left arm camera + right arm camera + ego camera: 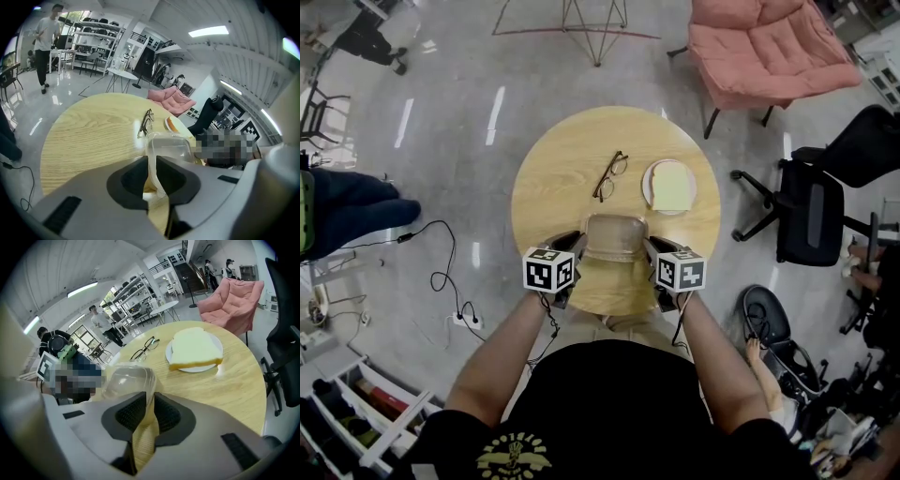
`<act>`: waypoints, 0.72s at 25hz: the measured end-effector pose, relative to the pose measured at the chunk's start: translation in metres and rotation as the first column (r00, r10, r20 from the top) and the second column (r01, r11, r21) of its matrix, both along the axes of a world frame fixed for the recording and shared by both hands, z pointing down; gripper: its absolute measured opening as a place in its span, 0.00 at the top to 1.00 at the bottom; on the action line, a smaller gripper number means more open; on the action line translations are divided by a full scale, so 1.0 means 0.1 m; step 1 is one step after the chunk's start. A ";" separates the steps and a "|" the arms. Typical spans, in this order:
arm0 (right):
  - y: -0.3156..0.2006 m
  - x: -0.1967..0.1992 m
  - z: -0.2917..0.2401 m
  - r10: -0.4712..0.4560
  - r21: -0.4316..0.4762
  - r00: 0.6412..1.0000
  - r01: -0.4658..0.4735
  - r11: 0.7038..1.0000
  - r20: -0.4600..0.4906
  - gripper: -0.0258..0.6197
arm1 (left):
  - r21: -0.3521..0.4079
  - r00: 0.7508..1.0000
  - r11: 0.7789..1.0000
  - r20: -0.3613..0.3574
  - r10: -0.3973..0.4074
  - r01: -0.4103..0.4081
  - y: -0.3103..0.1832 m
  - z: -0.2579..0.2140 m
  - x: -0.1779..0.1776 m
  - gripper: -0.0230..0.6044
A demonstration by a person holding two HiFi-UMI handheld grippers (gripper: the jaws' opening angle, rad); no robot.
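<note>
**Table, near rim: clear bag pinched on both sides, slip/tear risk**

Bag (pixel 617 237) is stretched between the two grippers and looks spread open. Can't tell if its bottom touches the table (pixel 553 187).
Left gripper (pixel 151 161): jaws closed on a thin fold of the bag's left wall, nothing else in them.
Right gripper (pixel 149 404): same on the right wall, film clamped flat between the pads.

Risks, my read:
- The film is thin and slick, and each grip is on a narrow strip. Pulling the grippers apart could slide it out of one side, so the bag flops toward the other gripper.
- An uneven pull or a twist could tear the film at a pinch.
- If the grippers drift together, the mouth collapses.
- Bread (pixel 671 186) on its plate (pixel 645 185) sits just ahead of the right gripper. Glasses (pixel 610 175) lie ahead, between the two. A forward sweep could shove either.
- The bag is over the rim nearest the person, so a drop likely goes off the table.
</note>
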State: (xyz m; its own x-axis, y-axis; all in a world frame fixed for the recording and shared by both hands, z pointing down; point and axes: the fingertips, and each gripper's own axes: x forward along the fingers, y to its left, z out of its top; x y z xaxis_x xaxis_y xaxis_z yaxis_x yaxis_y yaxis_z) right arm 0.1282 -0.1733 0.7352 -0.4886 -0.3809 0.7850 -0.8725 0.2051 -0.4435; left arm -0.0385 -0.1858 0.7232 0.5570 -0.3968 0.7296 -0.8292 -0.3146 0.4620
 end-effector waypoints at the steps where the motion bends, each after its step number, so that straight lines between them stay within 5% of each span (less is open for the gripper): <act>1: 0.01 -0.01 -0.03 0.004 0.005 1.000 -0.004 1.000 0.010 0.85 | 0.004 1.000 1.000 -0.001 -0.001 0.001 0.00 -0.01 0.00 0.86; 18: 0.04 -0.09 -0.06 0.011 0.000 0.997 -0.011 1.000 0.079 0.74 | 0.008 0.999 0.999 -0.022 -0.031 0.031 0.03 -0.07 -0.07 0.94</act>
State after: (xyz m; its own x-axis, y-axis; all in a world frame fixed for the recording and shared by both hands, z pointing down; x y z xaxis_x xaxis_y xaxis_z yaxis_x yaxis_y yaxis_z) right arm 0.1196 -0.1696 0.7291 -0.5448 -0.3864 0.7443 -0.8370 0.1960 -0.5109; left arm -0.0452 -0.1829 0.7163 0.5599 -0.4202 0.7141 -0.8285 -0.2927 0.4774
